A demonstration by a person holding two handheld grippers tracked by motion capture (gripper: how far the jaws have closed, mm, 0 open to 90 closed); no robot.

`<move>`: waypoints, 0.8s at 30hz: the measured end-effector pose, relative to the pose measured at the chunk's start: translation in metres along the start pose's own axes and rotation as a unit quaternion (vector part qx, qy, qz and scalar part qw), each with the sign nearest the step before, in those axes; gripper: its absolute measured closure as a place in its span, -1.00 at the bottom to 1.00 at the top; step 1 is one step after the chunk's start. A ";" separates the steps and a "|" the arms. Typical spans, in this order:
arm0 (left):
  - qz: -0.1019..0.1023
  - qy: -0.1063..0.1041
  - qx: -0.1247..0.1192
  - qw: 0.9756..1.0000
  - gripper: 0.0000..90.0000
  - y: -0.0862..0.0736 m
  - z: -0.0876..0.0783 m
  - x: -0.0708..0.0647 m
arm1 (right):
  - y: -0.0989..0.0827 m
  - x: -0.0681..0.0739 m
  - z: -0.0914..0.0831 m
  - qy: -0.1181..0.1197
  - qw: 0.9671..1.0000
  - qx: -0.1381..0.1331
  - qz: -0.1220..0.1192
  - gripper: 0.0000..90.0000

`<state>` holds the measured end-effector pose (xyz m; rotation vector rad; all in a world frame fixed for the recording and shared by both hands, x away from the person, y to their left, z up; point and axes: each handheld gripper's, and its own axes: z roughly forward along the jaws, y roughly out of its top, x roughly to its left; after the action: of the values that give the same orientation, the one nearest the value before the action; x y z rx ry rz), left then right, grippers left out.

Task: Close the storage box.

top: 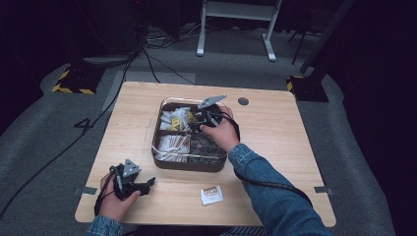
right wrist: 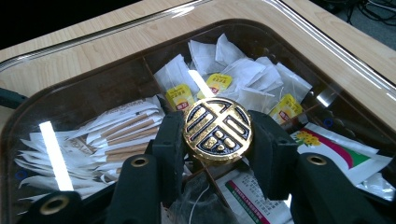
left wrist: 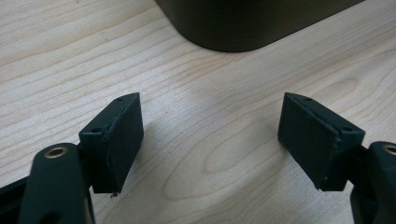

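Lid handling at the tea box (top: 189,162): seen from above, the right gripper (top: 204,118) reaches over the clear lid. Its own camera shows fingers (right wrist: 170,140) clamped on the gold-and-black knob (right wrist: 217,129), a small, rigid, probably slick grip. Left gripper (left wrist: 210,140) fingers stand apart over bare surface (left wrist: 210,93).

Light wooden table (top: 275,132) with rounded corners and a dark round grommet (top: 243,101) near its far edge, dark compartmented tray (top: 189,164) with a clear lid resting at its middle, small white packet (top: 211,194) with red print lying near the front edge, close to the tray
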<state>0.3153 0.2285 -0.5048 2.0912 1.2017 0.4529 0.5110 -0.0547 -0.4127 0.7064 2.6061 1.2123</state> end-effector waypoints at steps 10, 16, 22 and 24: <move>0.001 0.000 0.000 1.000 -0.49 0.000 0.000 0.000 | -0.007 0.002 0.012 -0.005 1.000 0.013 0.001 0.31; 0.001 -0.001 0.000 1.000 -0.50 0.000 0.000 0.000 | -0.010 0.003 0.014 -0.007 1.000 0.015 -0.002 0.31; 0.001 0.000 -0.001 1.000 -0.50 0.000 0.000 0.000 | -0.013 0.004 0.014 -0.009 1.000 0.015 -0.004 0.31; 0.001 -0.001 0.000 1.000 -0.50 0.000 0.000 0.000 | -0.014 0.005 0.014 -0.009 1.000 0.014 -0.004 0.31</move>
<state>0.3149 0.2288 -0.5048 2.0926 1.1999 0.4517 0.5066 -0.0506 -0.4327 0.7076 2.6142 1.1642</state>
